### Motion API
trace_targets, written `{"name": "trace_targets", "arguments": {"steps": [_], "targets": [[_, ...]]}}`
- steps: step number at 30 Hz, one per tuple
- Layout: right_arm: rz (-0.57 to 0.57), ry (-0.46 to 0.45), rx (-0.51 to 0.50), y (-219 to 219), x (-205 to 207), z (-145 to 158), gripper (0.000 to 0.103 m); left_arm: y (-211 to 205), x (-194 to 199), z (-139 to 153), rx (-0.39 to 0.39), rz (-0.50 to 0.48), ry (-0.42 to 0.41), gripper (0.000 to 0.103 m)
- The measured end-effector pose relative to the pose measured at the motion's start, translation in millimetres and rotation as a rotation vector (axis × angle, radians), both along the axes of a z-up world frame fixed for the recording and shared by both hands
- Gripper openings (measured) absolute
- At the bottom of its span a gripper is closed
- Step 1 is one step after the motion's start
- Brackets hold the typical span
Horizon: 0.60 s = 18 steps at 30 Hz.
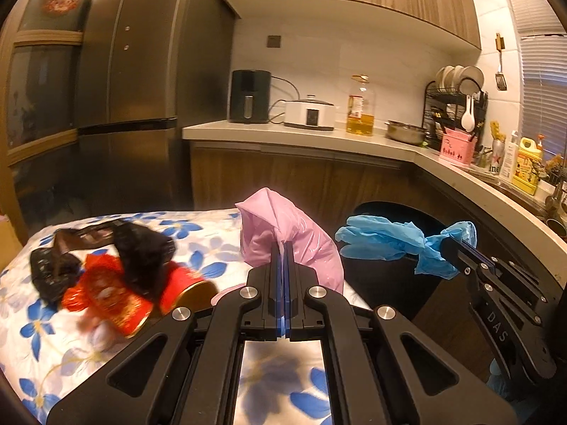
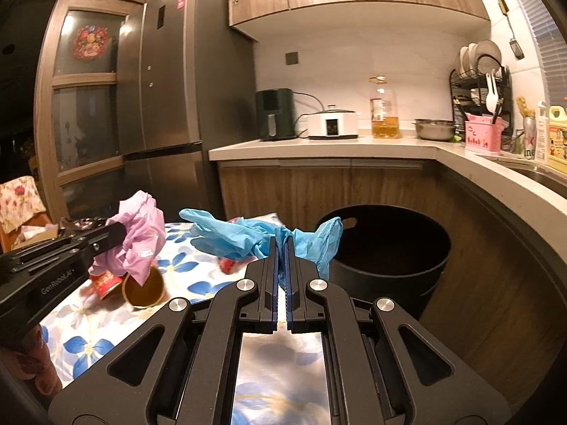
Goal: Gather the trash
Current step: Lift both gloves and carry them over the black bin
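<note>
My left gripper (image 1: pixel 283 246) is shut on a pink plastic bag (image 1: pixel 283 226) and holds it above the right end of the floral table (image 1: pixel 53 336). It also shows in the right wrist view (image 2: pixel 141 237). My right gripper (image 2: pixel 282 242) is shut on blue gloves (image 2: pixel 230 235) and holds them just left of the black bin (image 2: pixel 389 248). The gloves also show in the left wrist view (image 1: pixel 382 241), in front of the bin (image 1: pixel 389 283). On the table lie a black bag (image 1: pixel 141 248), a red wrapper (image 1: pixel 106 297) and a red can (image 1: pixel 191 290) on its side.
A kitchen counter (image 2: pixel 319 148) runs behind and to the right of the bin, with an air fryer (image 2: pixel 275 113), a cooker, an oil bottle (image 2: pixel 383 113) and a dish rack (image 2: pixel 482 81). A fridge (image 2: pixel 170 106) stands behind the table.
</note>
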State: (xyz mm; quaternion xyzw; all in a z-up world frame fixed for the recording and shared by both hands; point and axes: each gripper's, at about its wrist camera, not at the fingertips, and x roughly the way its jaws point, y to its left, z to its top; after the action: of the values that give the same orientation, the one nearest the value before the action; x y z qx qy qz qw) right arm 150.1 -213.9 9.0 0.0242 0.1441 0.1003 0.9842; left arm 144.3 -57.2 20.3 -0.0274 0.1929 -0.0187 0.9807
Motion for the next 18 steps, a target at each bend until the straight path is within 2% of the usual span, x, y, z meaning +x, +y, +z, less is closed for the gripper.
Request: {"name": "trace_targets", "arguments": {"steps": [18], "targets": [[-0.157,-0.037,-0.016,-64.4,31.3,14.2,0.003,-70.7,59.2,11.8,0.005,-0.131,-0.021,0.000]]}}
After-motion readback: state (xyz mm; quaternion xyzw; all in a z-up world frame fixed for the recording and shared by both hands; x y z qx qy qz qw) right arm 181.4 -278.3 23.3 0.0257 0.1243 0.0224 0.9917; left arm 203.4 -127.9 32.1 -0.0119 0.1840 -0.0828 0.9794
